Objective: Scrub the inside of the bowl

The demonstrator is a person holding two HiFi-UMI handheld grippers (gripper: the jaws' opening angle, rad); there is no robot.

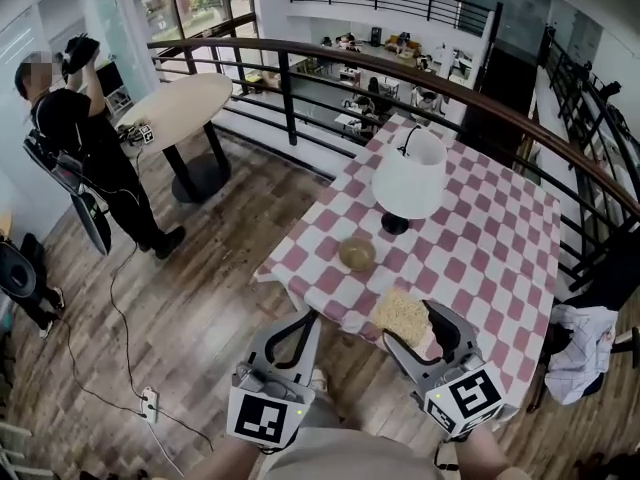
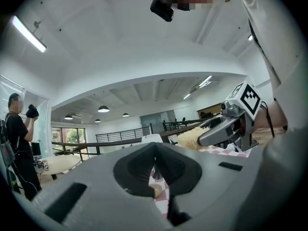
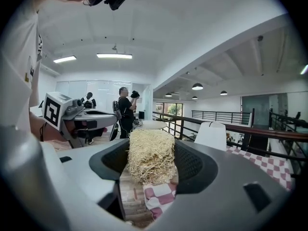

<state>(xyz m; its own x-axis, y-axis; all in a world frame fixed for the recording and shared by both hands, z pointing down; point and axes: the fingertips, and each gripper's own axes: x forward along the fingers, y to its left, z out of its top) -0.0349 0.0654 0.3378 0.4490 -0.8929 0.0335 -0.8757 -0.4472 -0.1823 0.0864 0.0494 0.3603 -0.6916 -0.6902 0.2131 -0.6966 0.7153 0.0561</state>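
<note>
**Scrub pad clamped, bowl waiting on checked table**

Pictured from the head view: a small tan bowl (image 1: pixel 357 254) sitting upright on the pink-and-white checked table (image 1: pixel 500 228), close to the table's near corner and just in front of the dark foot of a white lamp (image 1: pixel 410 178) at the table's middle. Apart from both grippers, untouched, and lying beyond the gap between them.

Pinched in the right gripper (image 1: pixel 415 325): a block of straw-coloured scrub pad (image 1: pixel 403 313), held over the table's near edge, short of the bowl and a little to its right. Seen plainly in the right gripper view, with the jaws of the gripper (image 3: pixel 151 165) pressed against the pad's (image 3: pixel 151 155) two sides and the checked cloth showing below.

Pressed together and holding nothing: the left gripper (image 1: pixel 305 323), off the table's near corner, above the wooden floor (image 1: pixel 200 298), with its tips aimed toward the cloth's hanging edge and the bowl farther on to the right. Same closed jaws in the left gripper view (image 2: pixel 155 165), with the right gripper (image 2: pixel 226 129) and its pad (image 2: pixel 190 137) alongside.

Well away from the table, at the head view's left: a person in black (image 1: pixel 80 138) beside a round pale side table (image 1: pixel 185 103).
</note>
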